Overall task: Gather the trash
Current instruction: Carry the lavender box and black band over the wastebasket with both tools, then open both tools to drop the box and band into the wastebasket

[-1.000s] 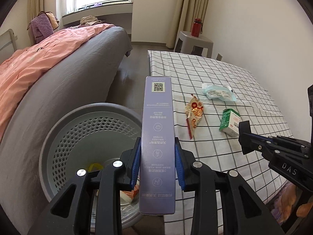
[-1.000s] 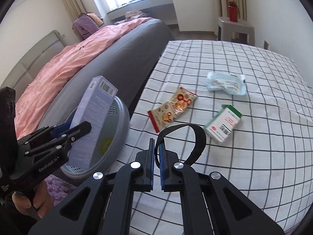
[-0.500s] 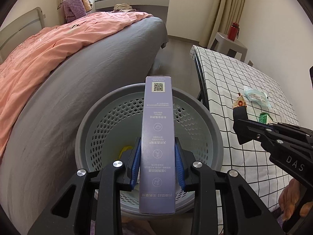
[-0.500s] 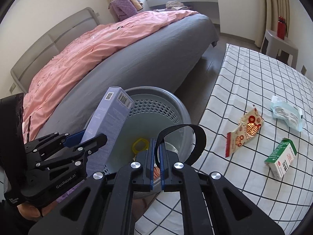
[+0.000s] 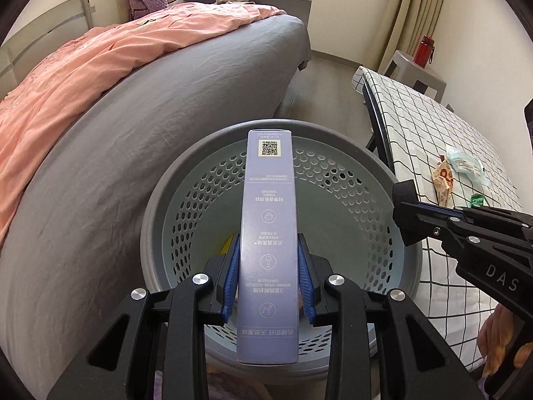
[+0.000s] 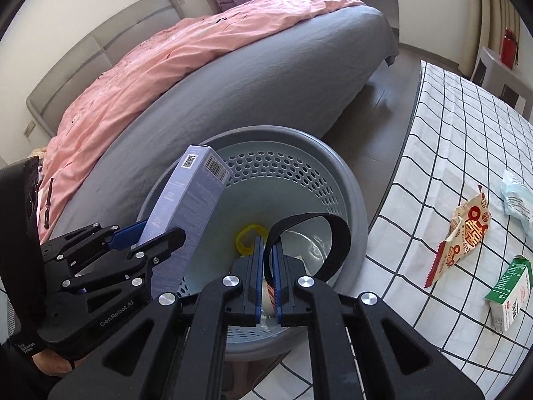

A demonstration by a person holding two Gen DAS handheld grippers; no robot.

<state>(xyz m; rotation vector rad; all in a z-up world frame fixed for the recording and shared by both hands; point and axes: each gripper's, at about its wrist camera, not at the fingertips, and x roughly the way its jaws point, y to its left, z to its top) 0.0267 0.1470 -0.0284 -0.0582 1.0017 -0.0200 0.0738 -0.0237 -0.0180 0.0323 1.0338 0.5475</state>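
Both hands are at the drop-off step right now: the left gripper (image 5: pixel 269 275) is clamped tight on a tall purple box (image 5: pixel 268 233) held over the grey bin (image 5: pixel 186 180), and the right gripper (image 6: pixel 267 275) is pinched nearly shut on a black strap (image 6: pixel 336 233) over the same bin. Next move, I'd guess, is just letting the jaws open so both fall in, keeping them inside the rim. Count on the checked table (image 6: pixel 449 126): one snack wrapper (image 6: pixel 466 230), one clear packet (image 6: pixel 518 200), one green carton (image 6: pixel 508 290), so three pieces left.
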